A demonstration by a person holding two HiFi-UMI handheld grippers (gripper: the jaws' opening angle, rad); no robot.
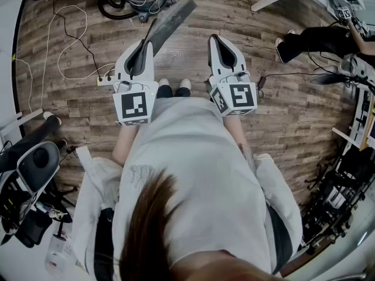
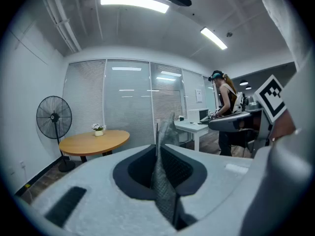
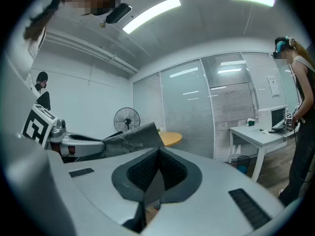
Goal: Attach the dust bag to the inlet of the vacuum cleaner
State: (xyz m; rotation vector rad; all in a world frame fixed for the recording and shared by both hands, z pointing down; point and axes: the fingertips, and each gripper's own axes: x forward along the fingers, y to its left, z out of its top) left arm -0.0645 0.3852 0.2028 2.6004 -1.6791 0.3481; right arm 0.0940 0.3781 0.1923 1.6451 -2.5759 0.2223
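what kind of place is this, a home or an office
Likely an office or lab workspace: glass partition walls with blinds, a white desk carrying a monitor, and a round wooden table beside a pedestal fan.

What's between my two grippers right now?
In the head view, only your shoes and bare wooden floor show between the left gripper, clamped on the dust bag, and the shut right gripper.

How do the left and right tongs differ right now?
The left tongs are shut on the flat grey fabric dust bag; the right tongs are shut on nothing. The bag's fabric holds the left tongs slightly parted; the right tongs meet fully. Both point forward, side by side.
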